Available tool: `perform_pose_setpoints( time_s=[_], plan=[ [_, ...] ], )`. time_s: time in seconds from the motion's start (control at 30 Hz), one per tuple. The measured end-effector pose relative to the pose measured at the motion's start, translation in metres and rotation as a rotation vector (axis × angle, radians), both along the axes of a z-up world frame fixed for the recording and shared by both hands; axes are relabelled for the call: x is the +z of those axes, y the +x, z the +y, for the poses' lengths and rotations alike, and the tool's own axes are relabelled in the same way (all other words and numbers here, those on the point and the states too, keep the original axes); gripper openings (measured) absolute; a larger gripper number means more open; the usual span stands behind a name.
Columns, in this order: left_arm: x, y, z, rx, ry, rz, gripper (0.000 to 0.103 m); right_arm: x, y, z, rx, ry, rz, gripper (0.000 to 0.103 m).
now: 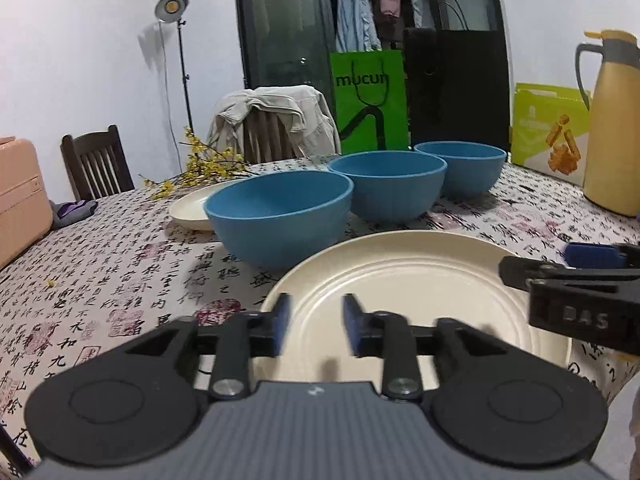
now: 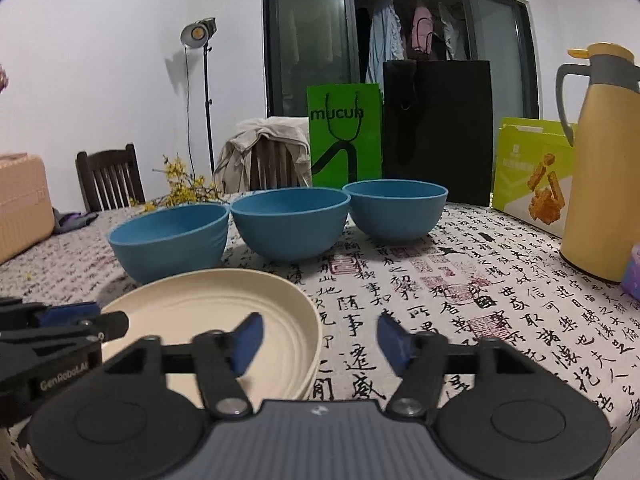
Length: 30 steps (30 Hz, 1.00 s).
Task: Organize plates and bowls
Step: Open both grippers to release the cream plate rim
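On the desk [image 2: 460, 280], under a cloth printed with calligraphy, we list the following.

Item: a cream plate [image 1: 400, 280] nearest us. In the right wrist view its edge shows layered rims, so we judge it a stack of plates, though we cannot count them.

Item: a second cream plate [image 1: 188, 208], alone, well apart from the first, behind and left of the nearest bowl.

Item: three blue bowls in a row beyond the near plate: left bowl [image 2: 168, 240], middle bowl [image 2: 290, 226], far bowl [image 2: 394, 210]. They stand side by side, rims close together, none nested in another.

Item: our left tongs [image 1: 316, 326], above the near plate, jaws parted a little and empty.

Item: our right tongs [image 2: 320, 340], jaws wide apart and empty, one finger over the plate's right edge, the other over bare cloth.

Sundries: a yellow jug [image 2: 596, 168], a green bag [image 2: 344, 132], a snack box [image 2: 532, 168], yellow flowers [image 2: 180, 184].

State of work, as we judge it: partly done at most. Some plates appear gathered; the lone plate is not yet with them, and the bowls remain to be stacked.
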<state>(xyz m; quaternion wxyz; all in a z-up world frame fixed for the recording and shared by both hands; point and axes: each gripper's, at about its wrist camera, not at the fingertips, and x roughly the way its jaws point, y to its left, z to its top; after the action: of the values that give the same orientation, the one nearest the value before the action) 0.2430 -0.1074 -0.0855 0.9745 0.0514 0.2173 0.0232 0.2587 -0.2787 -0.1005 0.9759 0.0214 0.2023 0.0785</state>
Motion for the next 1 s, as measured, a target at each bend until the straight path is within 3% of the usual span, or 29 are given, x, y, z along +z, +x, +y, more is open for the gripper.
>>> perform_pose_setpoints(
  time_s=[0.07, 0.13, 0.2, 0.23, 0.27, 1.0],
  plan=[
    [0.001, -0.003, 0.005, 0.012, -0.016, -0.008, 0.048, 0.001, -0.001, -0.003, -0.005, 0.007, 0.001, 0.089],
    [0.003, -0.003, 0.010, 0.020, -0.035, -0.009, 0.057, 0.001, -0.001, -0.005, -0.003, 0.013, 0.008, 0.093],
    [0.004, -0.006, 0.015, 0.040, -0.058, -0.022, 0.098, 0.001, 0.000, -0.006, -0.008, 0.016, 0.026, 0.095],
    [0.005, -0.009, 0.018, 0.052, -0.072, -0.037, 0.103, 0.001, 0.000, -0.006, -0.012, 0.014, 0.028, 0.096],
    [0.007, -0.013, 0.022, 0.062, -0.091, -0.062, 0.103, 0.001, 0.000, -0.006, -0.016, 0.013, 0.027, 0.103],
    [0.012, -0.015, 0.058, 0.095, -0.202, -0.044, 0.103, 0.008, -0.002, -0.010, -0.018, 0.028, 0.054, 0.103]
  ],
)
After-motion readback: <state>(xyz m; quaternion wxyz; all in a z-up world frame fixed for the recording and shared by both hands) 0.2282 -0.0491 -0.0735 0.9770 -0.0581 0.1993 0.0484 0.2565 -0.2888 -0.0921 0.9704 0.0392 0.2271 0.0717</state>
